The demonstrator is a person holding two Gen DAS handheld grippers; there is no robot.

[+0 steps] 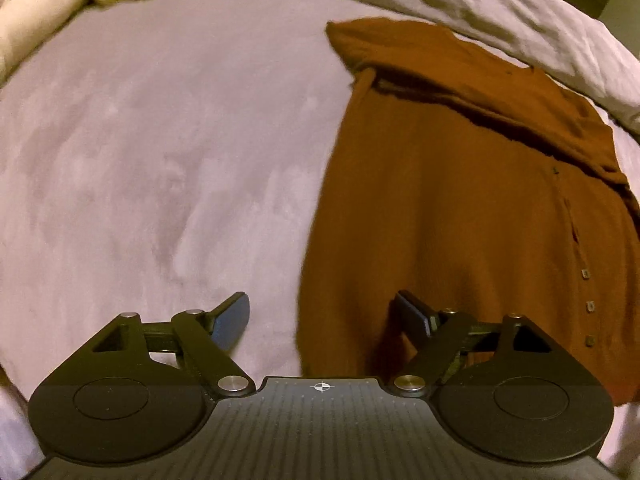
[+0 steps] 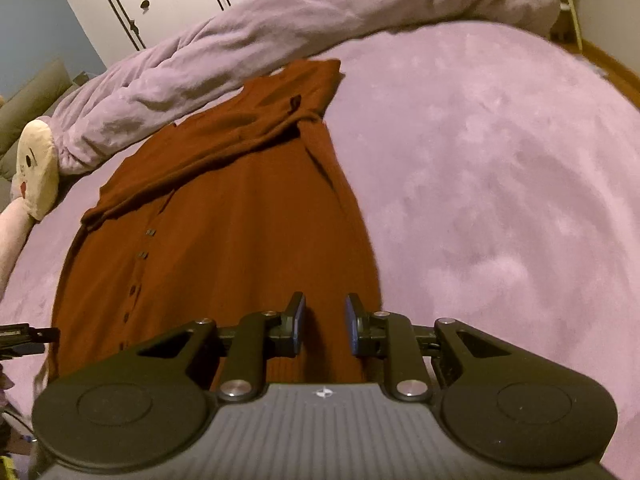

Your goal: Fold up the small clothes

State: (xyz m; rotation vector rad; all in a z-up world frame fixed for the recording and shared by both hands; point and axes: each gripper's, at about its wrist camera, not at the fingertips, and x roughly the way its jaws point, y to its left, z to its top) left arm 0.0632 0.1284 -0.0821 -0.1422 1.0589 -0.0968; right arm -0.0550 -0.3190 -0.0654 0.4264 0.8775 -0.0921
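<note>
**Rust cardigan lies part-folded on the bed, both grippers empty**

A rust cardigan (image 1: 460, 208) lies flat on the lilac bed (image 1: 140, 140), its top end close to the rumpled duvet (image 1: 500, 12) that runs along the bed's far edge. Both sleeves are folded across the chest. A row of small buttons runs down its front.

The left gripper (image 1: 326, 322) hangs over the cardigan's near left edge with jaws wide apart: one pad above bare bed, the other above the knit, nothing between them.

The right gripper (image 2: 325, 322) hangs above the near hem, jaws narrow but parted, gripping nothing.

A cream plush toy (image 2: 36, 164) lies at the bed's far left corner, beside the duvet's end.
</note>
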